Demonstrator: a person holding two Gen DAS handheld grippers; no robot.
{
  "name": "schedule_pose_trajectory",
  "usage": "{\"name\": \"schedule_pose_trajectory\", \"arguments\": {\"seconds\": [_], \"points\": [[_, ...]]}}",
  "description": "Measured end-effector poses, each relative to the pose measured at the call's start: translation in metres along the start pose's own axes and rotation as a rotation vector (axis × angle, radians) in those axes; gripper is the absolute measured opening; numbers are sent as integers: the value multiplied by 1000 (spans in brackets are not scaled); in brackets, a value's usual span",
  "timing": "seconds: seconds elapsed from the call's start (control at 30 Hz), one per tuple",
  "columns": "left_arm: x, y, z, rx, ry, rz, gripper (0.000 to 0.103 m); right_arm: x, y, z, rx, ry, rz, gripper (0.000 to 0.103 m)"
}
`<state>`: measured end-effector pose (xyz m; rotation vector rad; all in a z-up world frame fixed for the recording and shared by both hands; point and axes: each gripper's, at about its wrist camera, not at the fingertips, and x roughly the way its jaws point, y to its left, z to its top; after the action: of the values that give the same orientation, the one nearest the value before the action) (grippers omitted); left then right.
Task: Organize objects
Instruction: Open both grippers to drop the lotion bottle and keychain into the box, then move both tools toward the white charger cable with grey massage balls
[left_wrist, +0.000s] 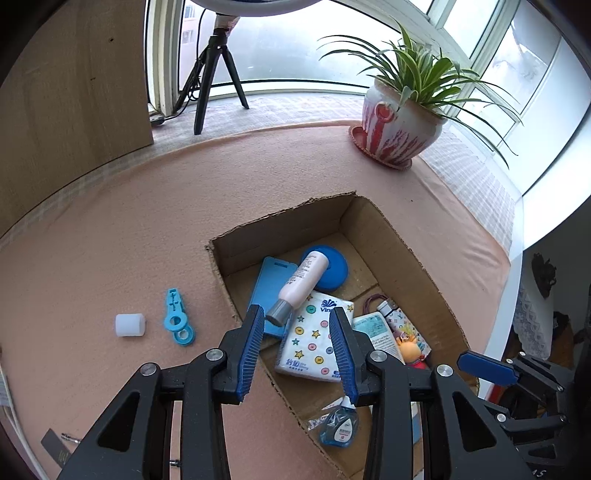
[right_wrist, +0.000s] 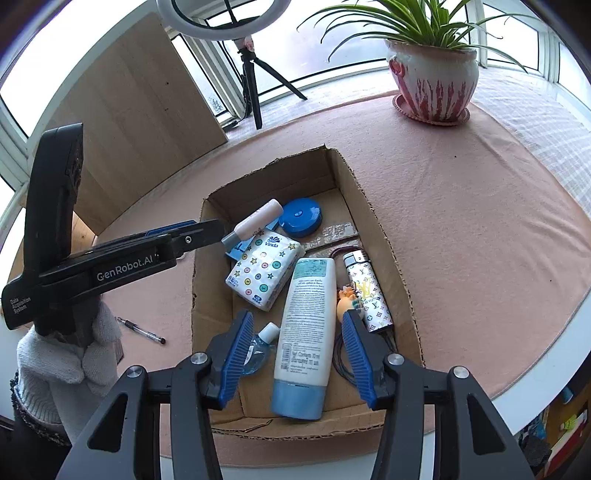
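My left gripper (left_wrist: 297, 354) hangs over the near-left edge of the cardboard box (left_wrist: 399, 251), jaws spread with nothing pinched — the small pink bottle (left_wrist: 301, 284) lies just beyond the tips, its grey cap toward me, resting on the blue card (left_wrist: 271, 284) and the tissue pack (left_wrist: 314, 339). A blue round case (left_wrist: 332, 269) sits behind the bottle in the box. My right gripper (right_wrist: 295, 350) is over the near end of the same box, jaws also spread; the white tube (right_wrist: 306, 325) with a blue cap lies between them, but the pads do not press on it. Beside the tube I see a patterned lighter (right_wrist: 365, 291), a small toy figure (right_wrist: 347, 295) and a little blue bottle (right_wrist: 258, 350). Out on the pink tabletop (left_wrist: 184, 206), left of the box, a blue clip (left_wrist: 177, 317) and a white cap (left_wrist: 129, 325) lie near each other, and a pen (right_wrist: 142, 330) rests by the gloved hand (right_wrist: 62, 362) — the plant pot (left_wrist: 399, 129) stands at the far edge
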<state>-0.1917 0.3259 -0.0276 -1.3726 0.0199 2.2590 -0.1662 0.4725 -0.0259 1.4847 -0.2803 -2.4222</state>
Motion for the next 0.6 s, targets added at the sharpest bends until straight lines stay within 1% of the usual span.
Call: {"name": "schedule_pose_trajectory", "arguments": {"seconds": [0.17,0.3,0.4,0.6], "points": [[-16,24,-8,-36,-19,35,40,4,12,0,-17,7,15,47],[-33,51,-19,-85,-39,65,40,6,27,0,-42,17,39,47],[-47,78,-31,-129,-50,93,40,9,42,0,-65,23,53,47],[-79,141,-65,-234,-69,176,40,18,75,-1,-115,41,92,47]]}}
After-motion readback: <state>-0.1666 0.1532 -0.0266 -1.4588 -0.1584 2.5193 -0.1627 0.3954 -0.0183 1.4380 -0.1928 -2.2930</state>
